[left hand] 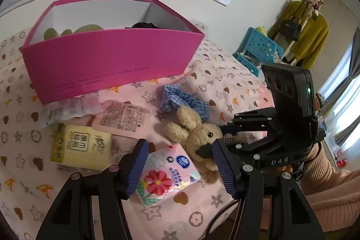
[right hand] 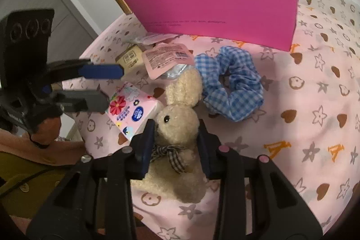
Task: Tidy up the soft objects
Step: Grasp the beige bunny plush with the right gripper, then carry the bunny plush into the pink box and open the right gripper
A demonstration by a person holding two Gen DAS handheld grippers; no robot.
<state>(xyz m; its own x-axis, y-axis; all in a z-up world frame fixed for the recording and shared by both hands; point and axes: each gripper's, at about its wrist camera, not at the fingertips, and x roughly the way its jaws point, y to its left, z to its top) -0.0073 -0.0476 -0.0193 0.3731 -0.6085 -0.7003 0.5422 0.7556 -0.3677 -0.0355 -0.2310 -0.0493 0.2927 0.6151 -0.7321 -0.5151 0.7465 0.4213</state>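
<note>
Right wrist view: right tool closed about plush rabbit at neck, on bed.
Pink box: stiff card, behind.
Rabbit: light, squashy; neck judged firmest hold.
Left tool: open, empty.

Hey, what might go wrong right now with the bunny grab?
1. The right gripper pinches the bunny at its soft neck, so it may sag or slip when lifted.
2. Its ear touches the scrunchie and the pink sachet, which could shift or drag along.
3. The left gripper hovers close over the tissue pack and might bump the bunny.
</note>
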